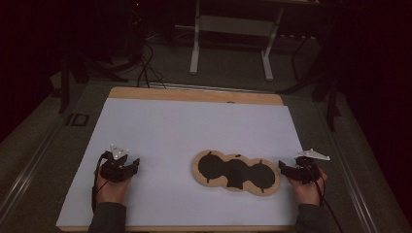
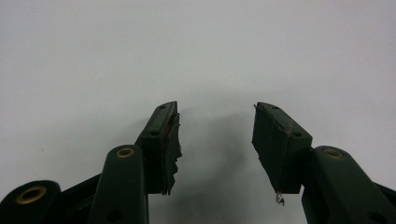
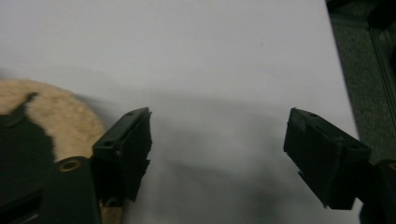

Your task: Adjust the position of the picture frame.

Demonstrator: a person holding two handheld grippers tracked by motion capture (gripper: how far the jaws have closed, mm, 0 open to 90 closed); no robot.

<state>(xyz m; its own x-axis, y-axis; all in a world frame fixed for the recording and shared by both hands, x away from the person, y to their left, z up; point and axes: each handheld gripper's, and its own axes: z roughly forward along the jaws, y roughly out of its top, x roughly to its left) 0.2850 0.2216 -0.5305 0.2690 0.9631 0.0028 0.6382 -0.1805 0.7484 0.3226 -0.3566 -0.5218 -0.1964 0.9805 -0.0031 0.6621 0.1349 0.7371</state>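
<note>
Left gripper (image 2: 215, 140): jaws stand wide apart in the left gripper view, rising from the bottom corners toward mid-frame. Nothing lies between them; bare white sheet (image 2: 196, 46) shows through the gap and above. The pad faces are rough and frayed at their edges.

Right gripper (image 3: 217, 154): jaws also stand wide apart in the right gripper view, with nothing held. The left-hand jaw sits just beside the pale rim of the board (image 3: 65, 126), at the lower left of that frame; whether it touches cannot be told.

In the high view, the left gripper (image 1: 127, 167) is at the lower left of the sheet, well apart from the board. The right gripper (image 1: 286, 170) is at the lower right, just beside the board's right end. A hand and a dark sleeve hold each gripper from the bottom edge.

Board (image 1: 198, 167): a flat wooden piece of three joined rounds with dark centres, lying lower right of centre on the sheet.

Surface: the white sheet (image 1: 194, 126) covers a wooden table (image 1: 194, 94), whose bare strip shows along the far edge. The sheet's upper and left areas are open.

Room: dim, with grey carpet. A white frame (image 1: 233, 29) stands at upper centre, and cables (image 1: 145, 68) lie at upper left. The sheet's right edge lies close to the right gripper.
</note>
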